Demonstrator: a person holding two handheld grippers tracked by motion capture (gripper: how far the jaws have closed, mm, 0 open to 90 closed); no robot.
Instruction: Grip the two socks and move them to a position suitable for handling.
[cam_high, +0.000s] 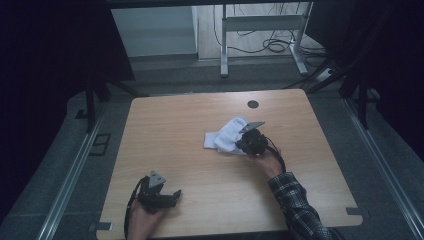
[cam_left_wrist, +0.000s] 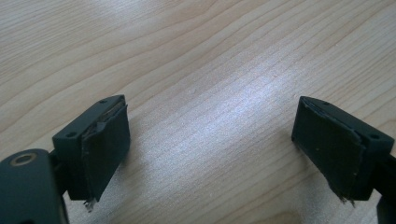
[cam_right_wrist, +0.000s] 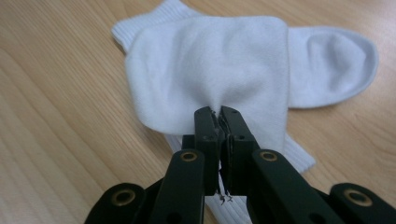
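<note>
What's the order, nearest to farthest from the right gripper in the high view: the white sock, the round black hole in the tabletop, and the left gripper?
1. White sock: pinched in the right gripper, at table centre.
2. Round black hole: beyond the sock, near the far edge.
3. Left gripper: open, by the near left edge.

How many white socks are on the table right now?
2, stacked together right of the table's centre: the upper sock, folded, is pinched by the right gripper; the lower sock lies flat beneath it, toe poking out sideways. More could hide underneath.
</note>
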